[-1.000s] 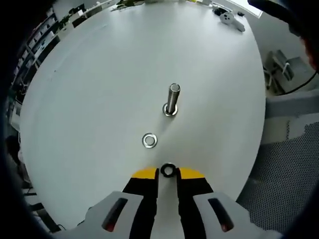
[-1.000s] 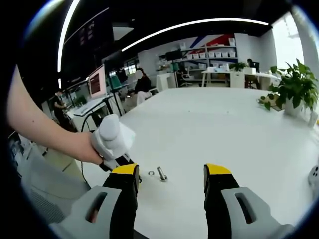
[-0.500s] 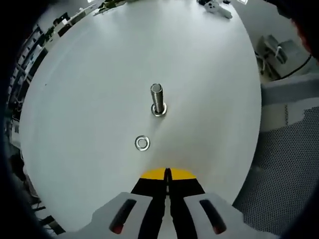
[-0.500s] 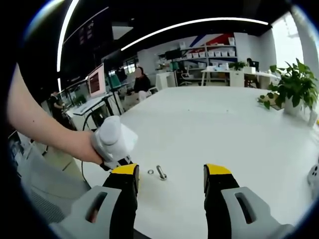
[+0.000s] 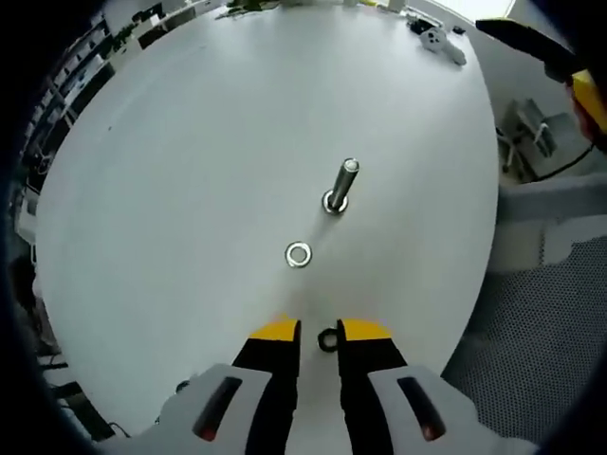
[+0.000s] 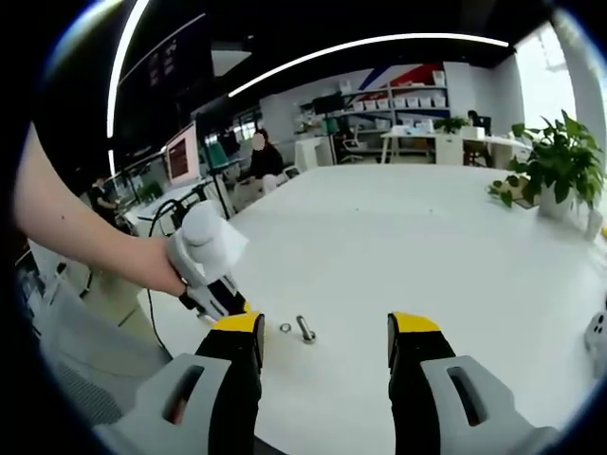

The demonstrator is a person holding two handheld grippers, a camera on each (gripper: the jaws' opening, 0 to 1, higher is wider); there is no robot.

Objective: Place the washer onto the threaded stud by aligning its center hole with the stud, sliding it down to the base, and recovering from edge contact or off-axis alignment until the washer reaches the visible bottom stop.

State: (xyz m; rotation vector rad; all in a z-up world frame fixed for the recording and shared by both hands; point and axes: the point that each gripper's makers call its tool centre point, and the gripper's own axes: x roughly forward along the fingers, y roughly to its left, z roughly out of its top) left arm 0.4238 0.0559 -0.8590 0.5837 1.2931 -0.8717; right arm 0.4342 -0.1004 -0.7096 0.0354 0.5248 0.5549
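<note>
A steel threaded stud (image 5: 340,186) stands upright on the white table (image 5: 190,171), with a washer around its base. A loose silver washer (image 5: 298,254) lies flat just in front of it. My left gripper (image 5: 320,332) hovers short of that washer, jaws slightly apart. A small dark washer (image 5: 327,338) sits in the gap against the right jaw's tip, clear of the left jaw. In the right gripper view, my right gripper (image 6: 322,339) stands wide open and holds nothing. Beyond it are the stud (image 6: 305,328), the silver washer (image 6: 285,328) and the hand-held left gripper (image 6: 213,275).
The table's curved edge (image 5: 488,237) runs close on the right, with a grey mesh floor (image 5: 541,332) beyond. A small white object (image 5: 436,38) lies at the far end. A potted plant (image 6: 550,171) stands at the right, and a seated person (image 6: 258,156) is beyond the table.
The left gripper's jaws were shut tight half a second ago and have now parted. The dark washer has turned from edge-on to lying by the right jaw. The right gripper has not moved.
</note>
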